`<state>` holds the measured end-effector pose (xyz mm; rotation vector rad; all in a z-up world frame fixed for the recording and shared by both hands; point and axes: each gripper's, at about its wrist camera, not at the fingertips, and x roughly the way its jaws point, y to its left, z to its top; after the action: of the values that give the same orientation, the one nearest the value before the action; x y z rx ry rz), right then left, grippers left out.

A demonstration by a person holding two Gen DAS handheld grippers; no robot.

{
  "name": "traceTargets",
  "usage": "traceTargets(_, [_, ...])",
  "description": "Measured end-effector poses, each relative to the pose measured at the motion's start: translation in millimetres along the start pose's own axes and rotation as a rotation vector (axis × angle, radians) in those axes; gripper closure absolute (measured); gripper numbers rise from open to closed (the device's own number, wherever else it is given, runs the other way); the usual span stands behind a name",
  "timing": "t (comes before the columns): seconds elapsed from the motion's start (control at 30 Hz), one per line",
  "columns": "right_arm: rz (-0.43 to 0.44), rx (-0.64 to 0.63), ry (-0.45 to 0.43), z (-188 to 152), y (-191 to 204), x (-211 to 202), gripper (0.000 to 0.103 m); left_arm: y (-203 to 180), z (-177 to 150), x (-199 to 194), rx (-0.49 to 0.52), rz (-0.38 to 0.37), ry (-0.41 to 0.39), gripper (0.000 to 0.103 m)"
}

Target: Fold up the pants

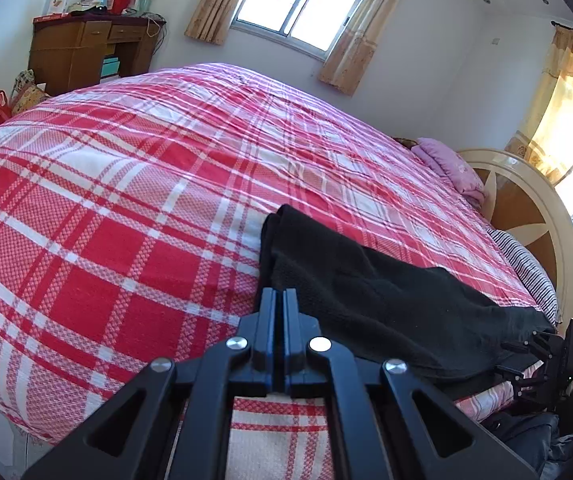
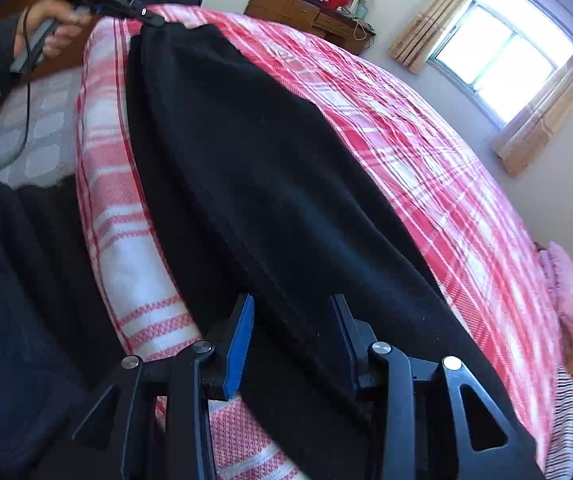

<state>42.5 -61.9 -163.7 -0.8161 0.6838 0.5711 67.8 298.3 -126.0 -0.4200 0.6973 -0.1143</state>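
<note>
Black fleece pants lie along the near edge of the red-and-white plaid bedspread, frame centre. Left gripper pressed together at their edge; whether cloth is pinched, unclear. Right gripper spread, straddling the fabric.

Bright daylight from the blown-out window; fisheye edges bend, sharp.

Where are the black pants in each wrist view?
Left wrist: black pants lie lower right on the plaid bedspread, running from centre toward the right tongs.
Right wrist: black pants fill the centre, from the left tongs down to the bottom.
Shared landmark: wooden desk.
</note>
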Motion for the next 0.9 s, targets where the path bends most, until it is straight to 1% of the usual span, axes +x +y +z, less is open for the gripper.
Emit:
traceTargets(0.03, [-0.027, -0.020, 0.012, -0.9, 3.1, 3.3, 0.063, 0.5, -0.8, 1.1, -0.003, -0.001, 0.002, 0.100])
traceTargets(0.07, [-0.035, -0.028, 0.012, -1.4, 5.0, 4.6, 0.063, 0.9, -1.4, 1.7, -0.005, -0.002, 0.003, 0.100])
traceTargets(0.1, [-0.039, -0.023, 0.010, -1.0, 5.2, 5.9, 0.065, 0.7, -1.7, 2.3, -0.005, -0.001, 0.004, 0.100])
traceTargets(0.13, [-0.035, -0.002, 0.014, 0.4, 3.4, 7.2, 0.083, 0.3, -1.8, 1.9, -0.002, -0.002, 0.004, 0.100])
traceTargets(0.17, [-0.015, 0.032, 0.020, 3.3, 0.6, 7.8, 0.094, -0.4, -1.5, 1.0, 0.002, -0.004, 0.003, 0.100])
traceTargets(0.2, [-0.015, 0.047, 0.014, 5.9, -1.8, 6.7, 0.099, -1.5, -0.3, -0.2, 0.007, -0.005, 0.000, 0.100])
traceTargets(0.27, [-0.026, 0.054, -0.004, 11.0, -4.5, 1.3, 0.100, -3.9, 2.7, -4.2, 0.015, -0.007, -0.011, 0.100])
traceTargets(0.37, [-0.004, 0.062, -0.043, 17.9, -8.5, -19.0, 0.100, -4.6, 8.7, -10.5, 0.017, -0.013, -0.029, 0.100])
traceTargets(0.47, [0.012, 0.026, -0.059, 19.3, -1.3, -33.9, 0.100, -3.0, 10.4, -13.3, 0.024, -0.012, -0.031, 0.100])
traceTargets(0.53, [0.032, -0.002, -0.043, 15.4, 7.1, -31.8, 0.100, 0.5, 6.7, -11.4, 0.021, -0.010, -0.016, 0.100])
traceTargets(0.6, [0.053, -0.031, -0.007, 8.4, 15.5, -21.2, 0.100, 5.2, 0.0, -7.0, 0.011, -0.009, 0.007, 0.100])
traceTargets(0.7, [0.068, -0.007, 0.032, -1.1, 15.5, -1.6, 0.100, 11.3, -9.1, -3.2, -0.001, -0.010, 0.034, 0.100])
traceTargets(0.8, [0.094, 0.012, 0.049, -2.0, 11.5, 7.3, 0.100, 13.2, -10.3, -5.3, -0.008, -0.024, 0.036, 0.100])
traceTargets(0.9, [0.098, 0.006, 0.055, 0.0, 12.4, 8.4, 0.100, 10.8, -10.1, -7.4, 0.007, -0.015, 0.029, 0.099])
